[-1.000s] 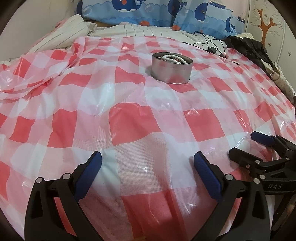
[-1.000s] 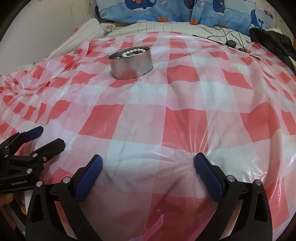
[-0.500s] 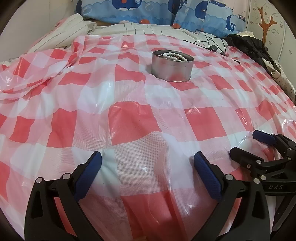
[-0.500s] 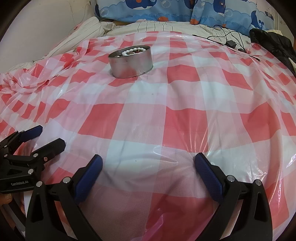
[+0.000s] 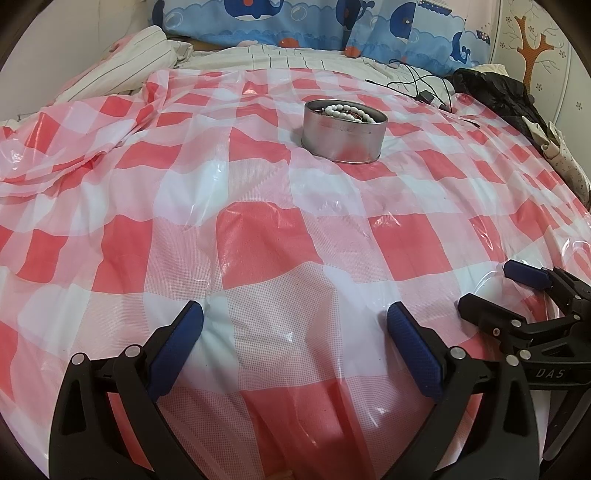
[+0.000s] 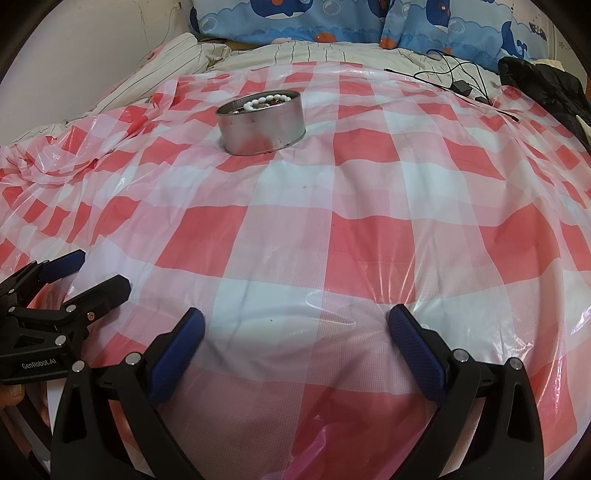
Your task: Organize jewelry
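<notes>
A round silver tin (image 5: 343, 133) stands on the red-and-white checked plastic sheet (image 5: 258, 243), far ahead of both grippers. A white bead bracelet (image 5: 347, 111) lies in it on top of other darker jewelry. The tin also shows in the right wrist view (image 6: 261, 125) with the beads (image 6: 266, 101) at its rim. My left gripper (image 5: 293, 341) is open and empty, low over the sheet. My right gripper (image 6: 295, 345) is open and empty beside it; it shows in the left wrist view (image 5: 495, 291), and the left one in the right wrist view (image 6: 92, 273).
Blue whale-print pillows (image 5: 295, 22) and a striped blanket (image 5: 122, 66) lie at the head of the bed. A black cable with a plug (image 5: 424, 96) and dark clothing (image 5: 495, 92) lie at the far right. The sheet is bunched at the left (image 5: 55, 162).
Both grippers stay open and low. The view has shifted slightly, with the tin a little nearer the left camera. Nothing was picked up or let go.
</notes>
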The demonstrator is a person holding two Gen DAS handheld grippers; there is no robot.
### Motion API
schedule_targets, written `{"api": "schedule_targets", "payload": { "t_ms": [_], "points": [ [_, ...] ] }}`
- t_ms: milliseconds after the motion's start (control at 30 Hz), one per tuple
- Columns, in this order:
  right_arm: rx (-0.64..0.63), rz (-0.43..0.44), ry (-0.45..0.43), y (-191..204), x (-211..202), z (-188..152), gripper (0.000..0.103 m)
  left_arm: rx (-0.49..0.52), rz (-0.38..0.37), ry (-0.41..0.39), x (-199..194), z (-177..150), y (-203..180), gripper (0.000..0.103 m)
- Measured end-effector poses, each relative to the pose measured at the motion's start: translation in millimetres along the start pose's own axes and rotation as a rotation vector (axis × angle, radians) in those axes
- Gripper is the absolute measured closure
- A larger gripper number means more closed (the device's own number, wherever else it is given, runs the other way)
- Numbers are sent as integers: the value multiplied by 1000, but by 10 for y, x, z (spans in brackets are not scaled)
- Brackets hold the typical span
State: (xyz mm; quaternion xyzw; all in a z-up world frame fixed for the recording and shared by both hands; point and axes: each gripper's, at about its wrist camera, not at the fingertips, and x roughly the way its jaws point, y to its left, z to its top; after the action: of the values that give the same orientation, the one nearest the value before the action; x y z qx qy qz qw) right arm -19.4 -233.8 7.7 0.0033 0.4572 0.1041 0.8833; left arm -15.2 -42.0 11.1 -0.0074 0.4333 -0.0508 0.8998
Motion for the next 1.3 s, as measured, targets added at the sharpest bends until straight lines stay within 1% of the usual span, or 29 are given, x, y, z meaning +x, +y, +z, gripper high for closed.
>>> {"api": "schedule_targets", "payload": {
  "t_ms": [1300],
  "points": [
    [-1, -2, 1, 3, 1, -3, 7, 4, 6, 11, 35, 2, -17, 7]
  ]
}}
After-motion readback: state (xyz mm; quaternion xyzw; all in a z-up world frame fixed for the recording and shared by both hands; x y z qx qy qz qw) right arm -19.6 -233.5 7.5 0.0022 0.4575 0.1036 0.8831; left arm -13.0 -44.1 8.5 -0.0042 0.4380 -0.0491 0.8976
